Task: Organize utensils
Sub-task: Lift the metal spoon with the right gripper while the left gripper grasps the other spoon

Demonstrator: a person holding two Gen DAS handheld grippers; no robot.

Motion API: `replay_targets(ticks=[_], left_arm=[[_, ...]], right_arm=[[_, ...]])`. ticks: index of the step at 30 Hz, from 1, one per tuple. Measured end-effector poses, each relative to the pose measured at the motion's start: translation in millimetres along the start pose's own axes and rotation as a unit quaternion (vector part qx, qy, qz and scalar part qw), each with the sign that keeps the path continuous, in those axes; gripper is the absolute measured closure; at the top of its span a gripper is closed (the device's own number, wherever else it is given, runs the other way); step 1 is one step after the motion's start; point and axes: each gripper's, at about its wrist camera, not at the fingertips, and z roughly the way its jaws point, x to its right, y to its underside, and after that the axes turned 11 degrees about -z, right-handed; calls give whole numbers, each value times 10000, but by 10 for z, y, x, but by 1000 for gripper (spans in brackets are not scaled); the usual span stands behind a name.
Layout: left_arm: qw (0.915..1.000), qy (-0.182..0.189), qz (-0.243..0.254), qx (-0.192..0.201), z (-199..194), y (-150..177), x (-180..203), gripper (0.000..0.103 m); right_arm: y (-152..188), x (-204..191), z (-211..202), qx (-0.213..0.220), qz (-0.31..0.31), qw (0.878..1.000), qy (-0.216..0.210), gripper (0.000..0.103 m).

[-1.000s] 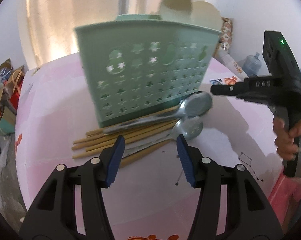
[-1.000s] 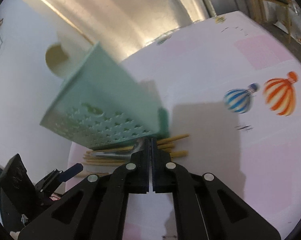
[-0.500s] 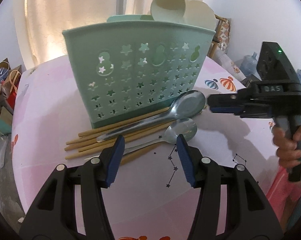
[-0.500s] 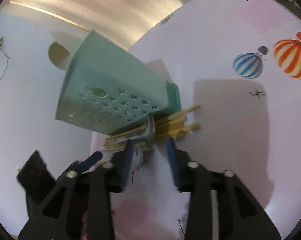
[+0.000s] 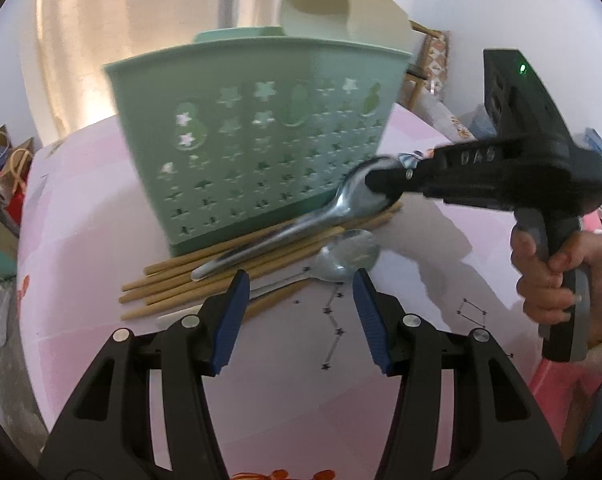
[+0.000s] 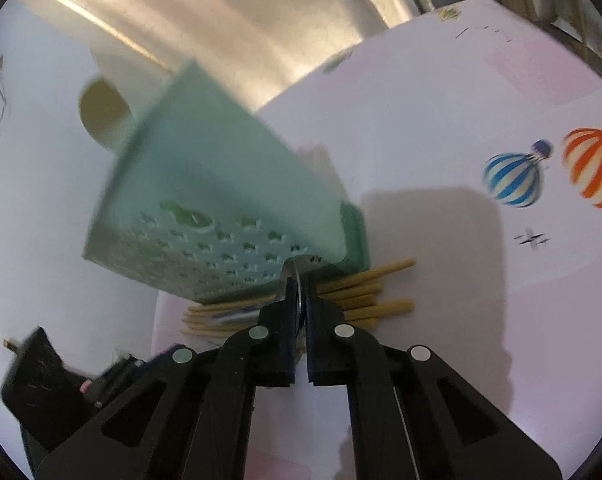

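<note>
Green caddy [image 5: 261,136]: matt moulded plastic, pierced with star cut-outs. Large spoon [image 5: 301,224] and small spoon [image 5: 341,260]: polished shiny metal. Chopsticks [image 5: 205,280]: pale bare wood or bamboo, matt. Table cover [image 5: 381,400]: smooth pink printed sheet, slight sheen. Left gripper [image 5: 297,312]: black hard plastic, ribbed blue pads [image 5: 229,320]. Curtain [image 5: 141,40]: cloth.

Pink tablecloth [image 6: 441,128] (balloon prints [image 6: 513,180]) — curtain [image 5: 149,20] behind.

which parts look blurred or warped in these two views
Left wrist view: the green caddy and right tool are motion-smeared; the left tool is sharp. Right wrist view: the caddy is blurred, and fisheye curves the table edge.
</note>
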Motion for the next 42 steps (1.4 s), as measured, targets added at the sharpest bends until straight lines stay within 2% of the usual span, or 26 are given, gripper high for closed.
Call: replay_targets(ticks=[9,14,16,18,20,22,25,27,30,32,33,35,37,39,40,41,42], left_arm=[[9978,264,511,-324,304,47,357,52],[9946,-379,932,-274,535,56,562,52],[9938,-458,973,-272,599,15,610,52],[9942,-450,962,-170,613,-9,648,63],[9943,-417,964,-157,615,-34,685,86],[9942,-477,954,-108,590,-79,692,95],[9960,-501,733,-18,502,-145,633,99],[9985,-407,378,27,406,-210,536,100],[9989,-230,-389,110,230,-323,291,101],[9953,-69,-955,135,114,-364,58,101],[9909,18,-1341,144,59,-381,-90,101],[9718,297,-2338,100,-3,-400,-430,101],[9416,434,-3337,55,-2,-392,-740,102],[8967,460,-4402,85,-20,-258,-1095,102],[8847,453,-4638,100,-36,-204,-1184,102],[8658,414,-4985,161,-57,-121,-1315,103],[8560,363,-5152,241,-85,-70,-1417,103]], right_arm=[[-26,393,-589,566,551,9969,-12,99],[39,475,-737,550,569,9969,32,99],[68,463,-728,477,554,9973,-9,99],[80,462,-756,449,567,9974,-55,99],[83,493,-839,496,589,9970,-103,99],[67,508,-915,533,575,9968,-142,99],[74,508,-1013,623,544,9964,-157,99],[54,512,-1071,696,538,9959,-194,99],[24,504,-1173,795,485,9955,-190,99],[2,515,-1218,802,427,9957,-188,99],[-4,519,-1212,768,418,9960,-196,99],[17,529,-1176,681,432,9965,-199,99],[43,529,-1122,588,445,9970,-228,99],[79,494,-1050,457,405,9977,-288,99],[90,471,-1020,410,365,9980,-298,99],[103,428,-979,347,292,9985,-312,99],[110,396,-950,293,242,9987,-336,99]])
